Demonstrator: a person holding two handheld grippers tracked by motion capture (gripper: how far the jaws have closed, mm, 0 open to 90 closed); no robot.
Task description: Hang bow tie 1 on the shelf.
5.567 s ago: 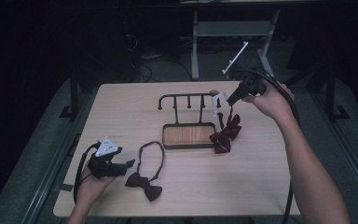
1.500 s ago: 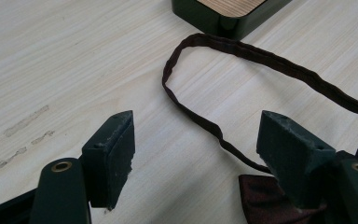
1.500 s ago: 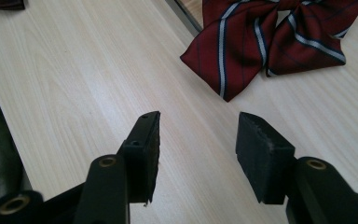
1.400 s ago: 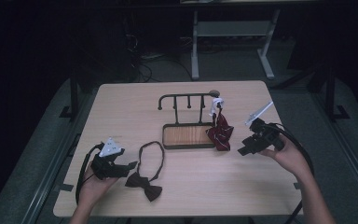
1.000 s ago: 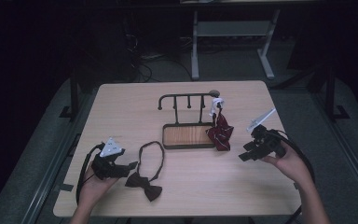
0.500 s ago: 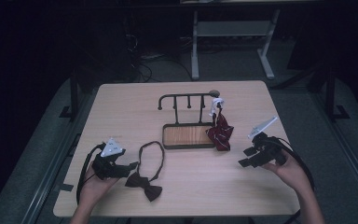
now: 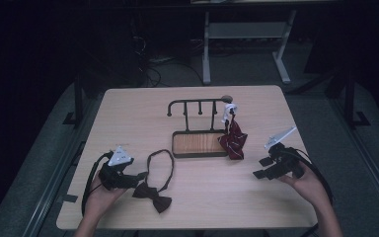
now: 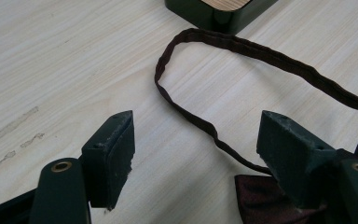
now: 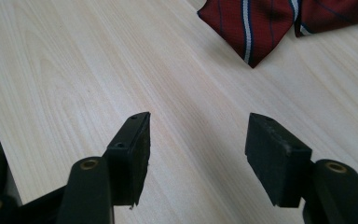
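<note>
A dark maroon bow tie (image 7: 154,196) with a looped strap (image 7: 161,165) lies flat on the table at the front left. My left gripper (image 7: 140,175) rests just left of it, open, with the strap (image 8: 261,51) crossing between the jaws and the bow (image 8: 261,198) by its right jaw. A red striped tie (image 7: 234,139) with a white tag hangs from the right end of a black hook rack (image 7: 197,104). My right gripper (image 7: 260,168) is open low over bare table, right of that tie. Its jaws hold nothing, and the tie's tip (image 9: 256,23) lies farther ahead.
The rack stands on a wooden tray base (image 7: 200,143) with a black rim (image 8: 223,11) at mid table. The wooden table (image 7: 212,197) ends close behind both hands. A metal desk frame (image 7: 246,39) stands on the dark floor beyond.
My right gripper left the rack's right end and came down toward the front right of the table. The striped tie stays hanging on the rack. The left gripper has not moved.
</note>
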